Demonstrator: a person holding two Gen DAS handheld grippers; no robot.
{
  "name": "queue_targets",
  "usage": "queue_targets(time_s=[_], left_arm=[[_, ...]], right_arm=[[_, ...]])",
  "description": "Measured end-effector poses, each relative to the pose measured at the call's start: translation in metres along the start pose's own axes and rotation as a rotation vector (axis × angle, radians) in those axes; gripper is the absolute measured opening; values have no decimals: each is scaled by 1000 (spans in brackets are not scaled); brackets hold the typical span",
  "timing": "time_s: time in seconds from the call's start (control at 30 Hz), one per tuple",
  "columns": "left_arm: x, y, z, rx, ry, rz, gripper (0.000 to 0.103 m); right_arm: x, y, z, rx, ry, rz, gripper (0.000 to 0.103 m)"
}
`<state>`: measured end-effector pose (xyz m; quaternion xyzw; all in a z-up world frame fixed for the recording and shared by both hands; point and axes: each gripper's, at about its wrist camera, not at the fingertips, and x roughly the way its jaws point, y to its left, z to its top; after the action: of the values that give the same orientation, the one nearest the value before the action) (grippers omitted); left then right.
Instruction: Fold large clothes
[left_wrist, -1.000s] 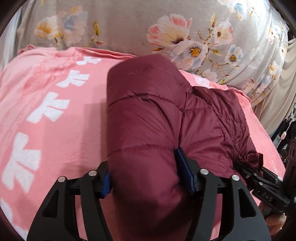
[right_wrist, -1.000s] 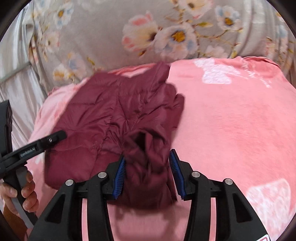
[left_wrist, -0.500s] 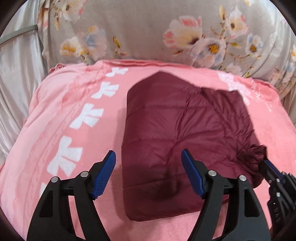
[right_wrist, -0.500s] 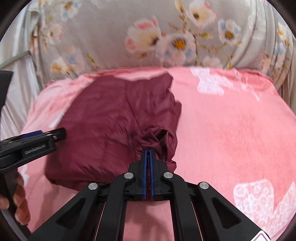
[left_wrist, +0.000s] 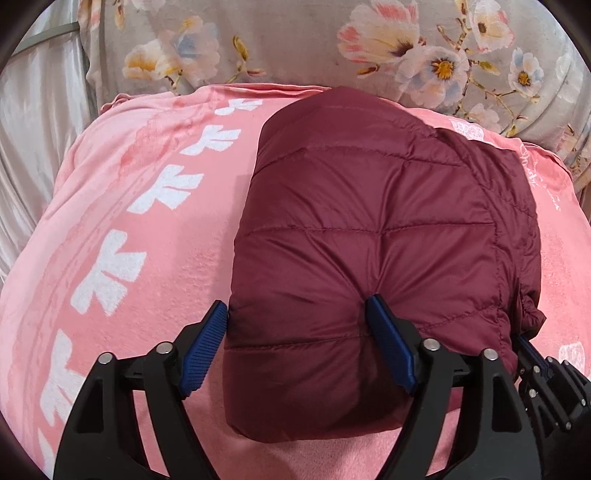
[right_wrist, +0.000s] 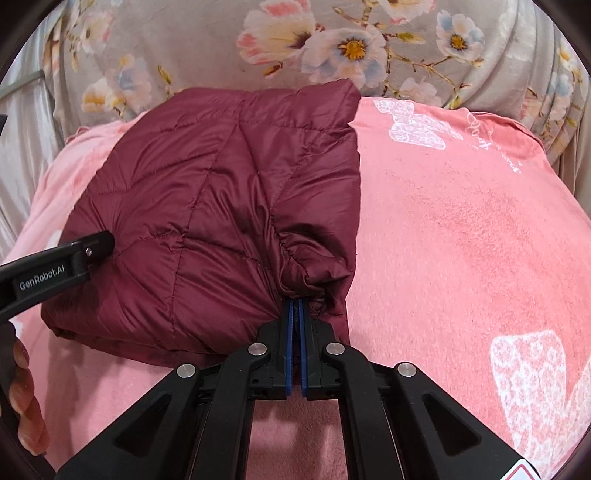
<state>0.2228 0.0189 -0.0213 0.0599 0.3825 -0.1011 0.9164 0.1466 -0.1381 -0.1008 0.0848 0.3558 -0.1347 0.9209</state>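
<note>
Right gripper (right_wrist: 295, 314) fingers clenched on jacket (left_wrist: 369, 240) cuff. Left gripper (left_wrist: 295, 332) fingers opening, jacket corner between, long side running away.

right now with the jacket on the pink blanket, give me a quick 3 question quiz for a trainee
1. True or false: the right gripper is shut on the gathered cuff of the maroon puffer jacket.
2. What does the jacket lie on? A. a bare wooden table B. the pink blanket C. a metal tray
3. Fill in: the left gripper straddles the jacket's near corner with its jaws ____.

Key
1. True; its blue pads are closed together at the bunched cuff.
2. B
3. Opening; one finger rests on top of the fabric, the other sits just off its edge.
</note>
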Motion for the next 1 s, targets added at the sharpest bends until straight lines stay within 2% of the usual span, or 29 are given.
queue_targets(time_s=[0.17,0.47,0.67,0.83,0.93,1.0], left_arm=[[10,2,-4,-22,6,-23,80],[18,-5,-14,-18,-36,4,80],[18,-6,-17,-23,-61,14,80],[-1,-3,-23,-25,-93,13,80],[-24,-2,-35,-16,-115,31,90],[-42,-5,-46,-4,-141,51,92]], right_arm=[[3,-1,-1,-1,5,0,2],[6,3,-2,-12,6,-16,2],[3,-6,-3,29,-11,29,2],[-34,-10,-22,27,-67,41,7],[-53,-10,-40,13,-67,49,8],[-64,-13,-53,10,-64,45,8]])
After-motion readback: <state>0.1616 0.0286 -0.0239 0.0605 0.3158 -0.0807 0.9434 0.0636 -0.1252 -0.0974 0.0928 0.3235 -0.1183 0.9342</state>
